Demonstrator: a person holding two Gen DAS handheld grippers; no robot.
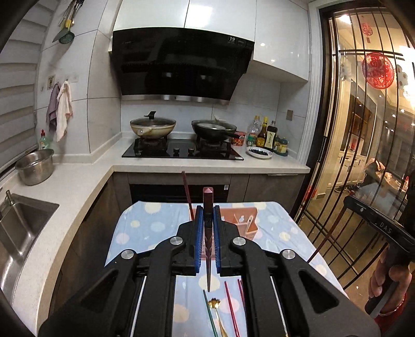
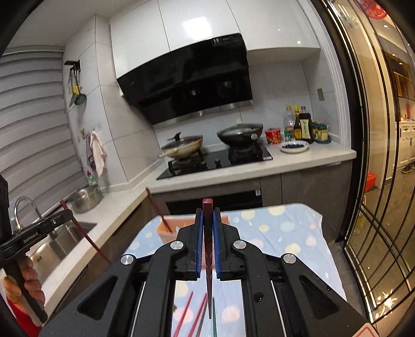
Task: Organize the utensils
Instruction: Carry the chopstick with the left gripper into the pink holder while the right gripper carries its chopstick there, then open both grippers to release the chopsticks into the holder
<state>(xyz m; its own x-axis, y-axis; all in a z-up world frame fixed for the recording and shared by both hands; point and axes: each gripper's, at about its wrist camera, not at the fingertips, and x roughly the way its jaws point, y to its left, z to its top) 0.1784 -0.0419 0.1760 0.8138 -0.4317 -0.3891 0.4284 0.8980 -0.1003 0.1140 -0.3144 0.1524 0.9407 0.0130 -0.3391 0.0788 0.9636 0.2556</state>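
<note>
Dark red chopstick (image 1: 208, 220), pastel-dotted blue tablecloth (image 1: 145, 225).

- The kitchen was lit evenly and fairly brightly from overhead; warmer light was seen behind the glass door (image 1: 363, 134).
- Small specular highlights were thrown on the glossy white cabinets (image 2: 197, 23) and the black range hood (image 1: 181, 62).
- Strong fisheye curvature and dark vignetting were seen at the edges and corners.
- The right wrist view was tilted and slightly softened by blur.
</note>
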